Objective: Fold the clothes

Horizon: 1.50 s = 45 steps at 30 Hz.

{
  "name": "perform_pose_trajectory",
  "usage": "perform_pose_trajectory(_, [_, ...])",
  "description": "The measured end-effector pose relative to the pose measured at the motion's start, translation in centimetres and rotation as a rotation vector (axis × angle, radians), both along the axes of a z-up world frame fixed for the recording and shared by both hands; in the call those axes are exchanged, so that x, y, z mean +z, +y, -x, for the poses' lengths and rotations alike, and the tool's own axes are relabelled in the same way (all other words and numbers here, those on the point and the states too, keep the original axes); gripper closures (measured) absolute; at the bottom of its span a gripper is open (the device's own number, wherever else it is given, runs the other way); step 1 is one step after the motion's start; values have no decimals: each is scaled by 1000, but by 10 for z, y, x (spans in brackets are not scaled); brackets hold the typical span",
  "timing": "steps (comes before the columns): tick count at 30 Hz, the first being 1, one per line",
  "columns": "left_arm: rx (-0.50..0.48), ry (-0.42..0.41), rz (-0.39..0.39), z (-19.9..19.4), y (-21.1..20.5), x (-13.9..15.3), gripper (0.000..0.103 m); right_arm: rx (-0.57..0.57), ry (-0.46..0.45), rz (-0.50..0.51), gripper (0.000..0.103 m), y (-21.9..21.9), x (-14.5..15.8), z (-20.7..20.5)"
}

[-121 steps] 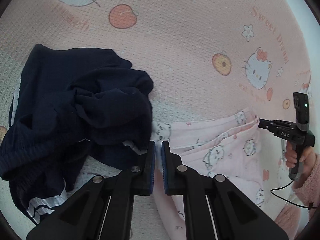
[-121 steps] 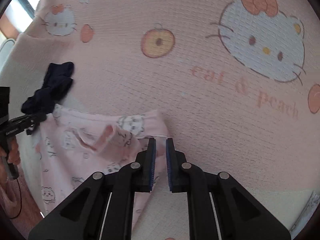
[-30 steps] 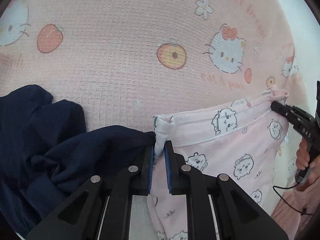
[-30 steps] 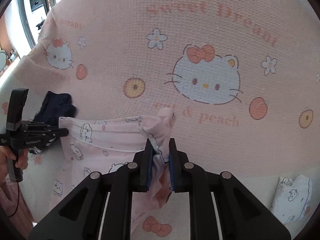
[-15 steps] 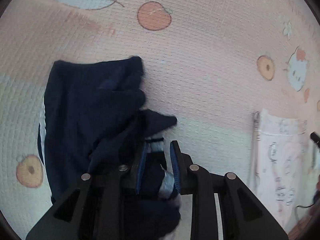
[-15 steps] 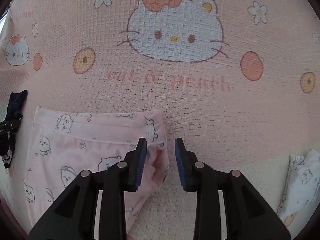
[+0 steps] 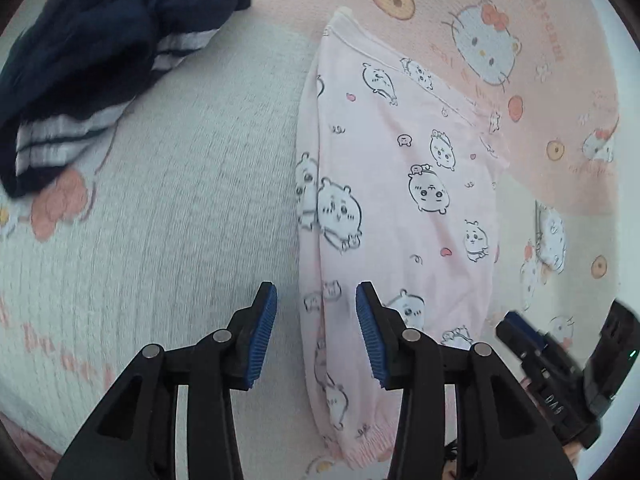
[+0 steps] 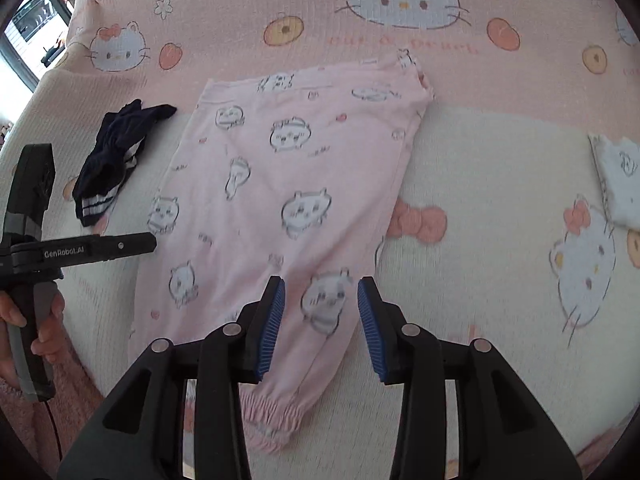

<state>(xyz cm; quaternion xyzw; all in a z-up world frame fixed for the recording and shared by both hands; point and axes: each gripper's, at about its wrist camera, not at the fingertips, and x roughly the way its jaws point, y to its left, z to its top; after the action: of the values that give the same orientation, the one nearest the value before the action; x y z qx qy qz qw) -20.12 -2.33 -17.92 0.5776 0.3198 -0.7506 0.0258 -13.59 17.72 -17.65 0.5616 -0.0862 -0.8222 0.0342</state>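
Your left hand-held gripper (image 7: 316,334): jaws just spreading, gripping nothing | Your right hand-held gripper (image 8: 321,330): likewise, spread above pink trousers (image 8: 280,200) | Navy garment (image 7: 92,52): apart, crumpled

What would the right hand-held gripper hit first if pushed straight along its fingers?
Probably the pale pink cartoon-print cotton trousers: the right hand-held gripper, jaws open and just widened with nothing gripped, points down at the leg near the gathered cuff. Depth is unclear.

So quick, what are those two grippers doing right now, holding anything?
Left gripper: open, just been opening, holding nothing, above the pink cartoon-print cotton trousers.
Right gripper: open, just been opening, empty, above the same trousers.
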Motion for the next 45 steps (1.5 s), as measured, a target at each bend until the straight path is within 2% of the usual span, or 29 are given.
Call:
perform_pose_trajectory(2, [49,16,-42,-23,4,2,60,-38,-26,23,64,3,-3,-21])
perform_pose_trajectory(4, [57,-2,-90,-42,13,-6,60,-66,-66,61,63,8,-10,-39])
perform_pose_trajectory(7, [39,-39,-93,-61,24,-20,60,-110,-118,186,56,17,-29,-52])
perform_pose_trajectory(9, [44,-19,-67,-66,31,-19,60,-144,-123,261,47,20,-38,-57])
perform_pose_trajectory(11, [33,-22,-71,-67,40,-19,60,-159,-100,297,33,20,-38,-59])
perform_pose_trajectory(12, [15,-19,-78,-70,45,-20,60,-152,-97,306,33,17,-37,-59])
perform_pose_trajectory(13, [8,-15,-57,-72,49,-21,63,-138,-98,310,40,14,-36,-59])
perform_pose_trajectory(14, [-1,-12,-15,-74,53,-19,75,-98,-111,336,69,8,-36,-57])
perform_pose_trajectory(15, [-10,-5,11,-74,56,-16,83,-57,-128,346,80,0,-39,-56])
perform_pose_trajectory(17, [-12,18,17,-75,61,-10,88,-19,-107,276,90,-8,-40,-57])
perform_pose_trajectory(22, [-50,58,0,-99,71,13,88,-48,-50,290,92,2,-7,-83])
perform_pose_trajectory(25, [-83,17,17,-117,79,10,88,-15,-35,276,92,-2,13,-105])
perform_pose_trajectory(28, [-77,-58,2,-133,73,-4,83,10,-68,293,91,-9,12,-129])
perform_pose_trajectory(31, [35,12,-1,-148,45,9,83,31,-138,216,88,-18,2,-140])
perform_pose_trajectory(33, [56,56,20,-138,33,20,83,24,-113,160,82,-18,7,-139])
perform_pose_trajectory(36, [-14,82,112,-106,41,27,83,-27,7,124,74,-6,29,-126])
perform_pose_trajectory(37, [-54,91,142,-94,48,28,83,-25,39,104,70,-4,32,-118])
perform_pose_trajectory(39, [-177,121,213,-66,79,27,83,16,77,44,69,-7,31,-101])
perform_pose_trajectory(42, [-391,143,304,-32,122,17,83,70,45,-24,69,-9,13,-74])
perform_pose_trajectory(45, [-527,50,375,-26,128,-4,83,82,-47,-73,70,-3,-14,-63])
